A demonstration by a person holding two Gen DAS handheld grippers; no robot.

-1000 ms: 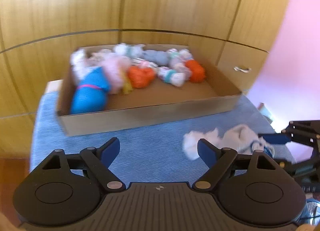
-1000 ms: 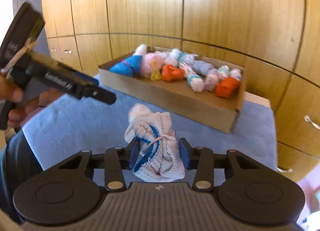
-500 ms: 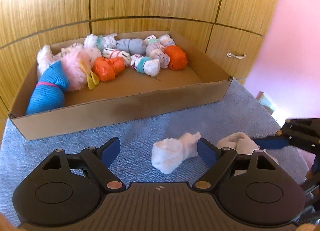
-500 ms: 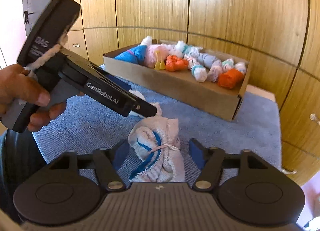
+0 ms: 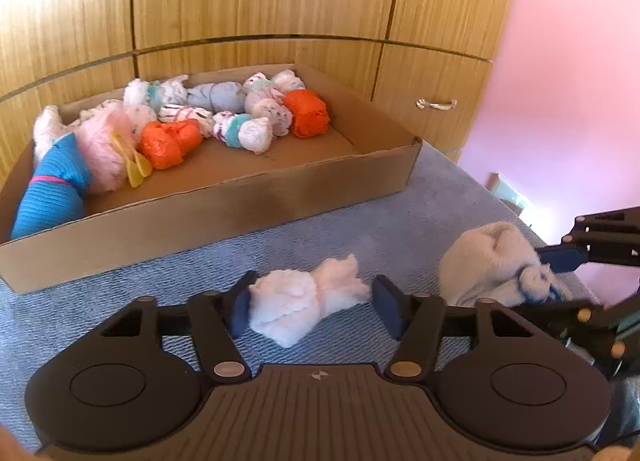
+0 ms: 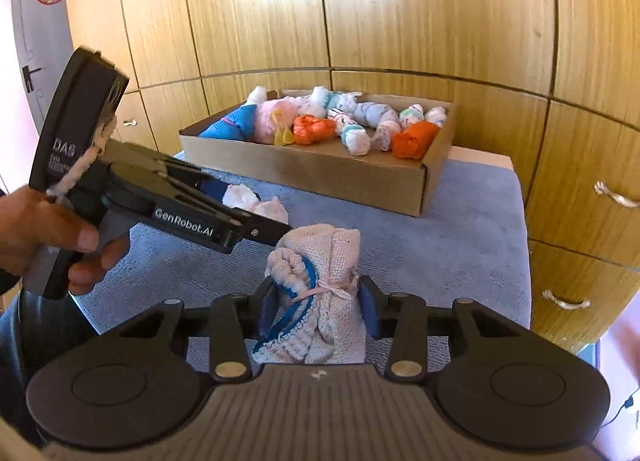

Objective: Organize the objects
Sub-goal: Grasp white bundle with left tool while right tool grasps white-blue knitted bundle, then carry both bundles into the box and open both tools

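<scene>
A white fluffy sock bundle (image 5: 308, 301) lies on the blue cloth between the open jaws of my left gripper (image 5: 314, 307); its left pad touches the bundle, the right pad stands clear. It also shows in the right wrist view (image 6: 256, 201). A white knitted bundle with blue trim (image 6: 320, 301), also in the left wrist view (image 5: 496, 265), sits between the pads of my right gripper (image 6: 318, 313), which close on its sides. A cardboard box (image 5: 248, 205) with several rolled bundles stands behind.
The blue cloth (image 6: 440, 253) covers a small table against wooden cabinet doors (image 6: 400, 13). Drawer handles (image 6: 612, 197) are at the right. My left gripper body (image 6: 168, 201) and the hand holding it cross the left of the right wrist view.
My left gripper moved right and forward until its jaws straddle the fluffy bundle. My right gripper opened briefly, then narrowed again on the knitted bundle.
</scene>
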